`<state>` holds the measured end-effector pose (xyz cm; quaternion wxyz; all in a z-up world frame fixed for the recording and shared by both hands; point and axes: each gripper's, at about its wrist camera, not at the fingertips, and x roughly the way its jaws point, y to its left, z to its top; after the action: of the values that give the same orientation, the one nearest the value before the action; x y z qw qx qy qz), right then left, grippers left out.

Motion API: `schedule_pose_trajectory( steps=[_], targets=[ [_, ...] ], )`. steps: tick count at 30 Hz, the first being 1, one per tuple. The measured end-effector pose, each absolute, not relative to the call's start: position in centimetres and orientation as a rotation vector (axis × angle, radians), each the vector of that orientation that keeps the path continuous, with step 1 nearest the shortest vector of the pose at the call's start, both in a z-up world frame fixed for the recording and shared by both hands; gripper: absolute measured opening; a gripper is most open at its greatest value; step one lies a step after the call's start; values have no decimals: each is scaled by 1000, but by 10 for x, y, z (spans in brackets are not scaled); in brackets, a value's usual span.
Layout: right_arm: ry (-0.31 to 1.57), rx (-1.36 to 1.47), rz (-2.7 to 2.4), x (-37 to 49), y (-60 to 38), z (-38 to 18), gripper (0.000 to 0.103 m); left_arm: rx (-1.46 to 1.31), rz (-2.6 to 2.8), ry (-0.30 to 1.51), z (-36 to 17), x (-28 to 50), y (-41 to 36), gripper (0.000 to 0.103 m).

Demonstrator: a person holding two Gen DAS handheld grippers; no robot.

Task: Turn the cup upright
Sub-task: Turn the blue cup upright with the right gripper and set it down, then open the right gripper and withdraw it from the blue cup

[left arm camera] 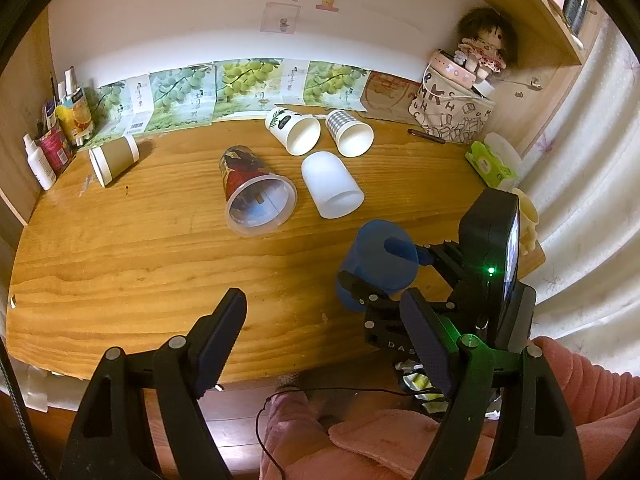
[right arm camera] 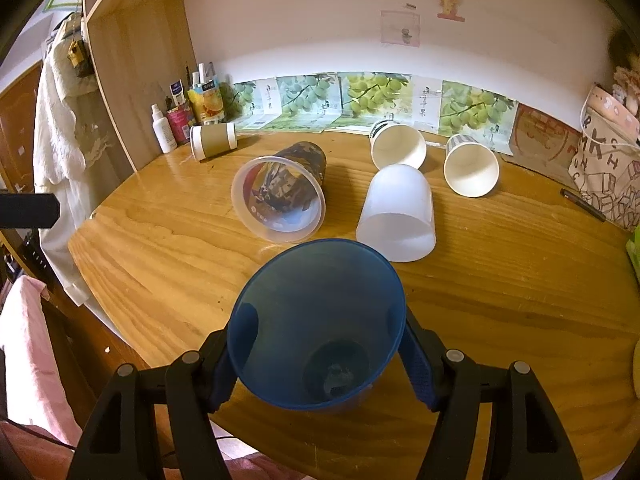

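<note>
A white wall with grape posters backs my wooden desk, shelving at the side. Five cups lie toppled on it: the clear printed cup, frosted white cup, two paper cups, a brown one. My right gripper clamps the blue cup, mouth tipped forward, over the desk's near edge. My left gripper gapes wide, holding nothing.

Wooden desk — white wall, perhaps curtain
</note>
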<state>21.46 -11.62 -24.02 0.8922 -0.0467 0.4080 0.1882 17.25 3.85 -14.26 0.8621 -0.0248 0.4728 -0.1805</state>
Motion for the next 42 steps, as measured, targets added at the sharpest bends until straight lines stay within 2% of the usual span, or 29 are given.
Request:
schedule_pose_trajectory(
  steps=[9, 13, 31, 42],
  targets=[
    [872, -123, 367, 216, -113, -242, 71, -29, -397, 973, -135, 176, 33, 82],
    [878, -127, 377, 215, -112, -242, 81, -29, -396, 961, -132, 179, 32, 82],
    [980, -195, 305, 193, -110, -262, 82, -36, -373, 985, -136, 164, 35, 82],
    [1055, -147, 163, 166, -141, -259, 82, -15, -359, 1031, -147, 148, 38, 82]
  ],
)
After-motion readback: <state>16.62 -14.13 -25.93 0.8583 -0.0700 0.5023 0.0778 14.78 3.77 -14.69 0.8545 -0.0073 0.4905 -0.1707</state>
